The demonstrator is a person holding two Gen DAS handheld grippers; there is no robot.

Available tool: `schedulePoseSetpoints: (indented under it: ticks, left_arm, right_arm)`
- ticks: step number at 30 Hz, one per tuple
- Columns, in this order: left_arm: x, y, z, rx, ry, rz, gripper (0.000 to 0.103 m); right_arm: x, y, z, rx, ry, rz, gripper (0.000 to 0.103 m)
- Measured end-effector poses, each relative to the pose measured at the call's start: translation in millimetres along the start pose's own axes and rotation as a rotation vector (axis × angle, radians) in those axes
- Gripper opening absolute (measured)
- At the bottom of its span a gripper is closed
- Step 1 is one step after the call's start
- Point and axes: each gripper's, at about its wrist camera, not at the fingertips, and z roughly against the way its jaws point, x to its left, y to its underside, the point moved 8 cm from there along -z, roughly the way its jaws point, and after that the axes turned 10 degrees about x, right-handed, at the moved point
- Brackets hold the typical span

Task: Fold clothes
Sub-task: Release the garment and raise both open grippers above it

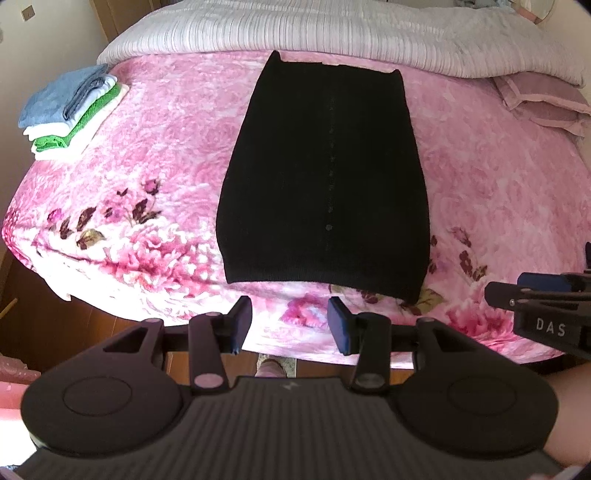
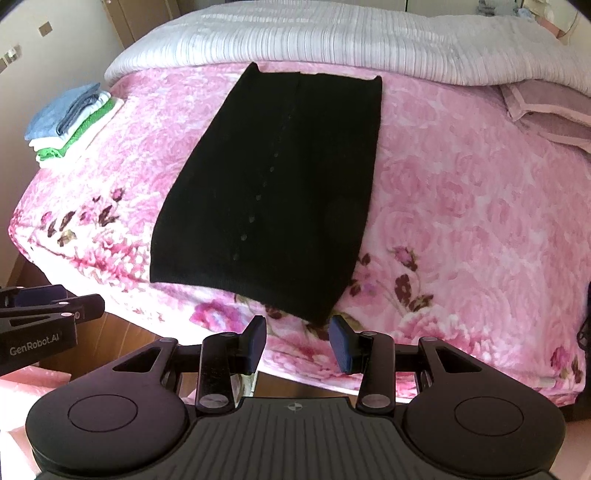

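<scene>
A black knitted garment (image 1: 325, 177) lies flat on the pink flowered bedspread (image 1: 166, 166), folded into a long narrow shape with a line of small buttons down its middle. The same garment (image 2: 266, 199) fills the middle of the right wrist view. My left gripper (image 1: 290, 321) hangs open just short of the garment's near hem, nothing between its fingers. My right gripper (image 2: 297, 339) is open too, close to the hem's near right corner, and holds nothing. Each gripper shows at the edge of the other's view.
A stack of folded clothes (image 1: 70, 110), blue on top with white and green below, sits at the bed's far left corner. A grey ribbed quilt (image 1: 332, 33) covers the far end, a folded mauve blanket (image 1: 543, 103) lies far right. Wooden floor (image 1: 74, 325) shows below the bed's edge.
</scene>
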Motion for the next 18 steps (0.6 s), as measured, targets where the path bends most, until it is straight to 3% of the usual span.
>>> schedulePoseSetpoints:
  ticks: [18]
  left_arm:
    - [-6,-22,-6,-0.004,-0.001,-0.056,0.041]
  right_arm:
    - [-9,-15,-2,-0.006,-0.011,-0.038,0.042]
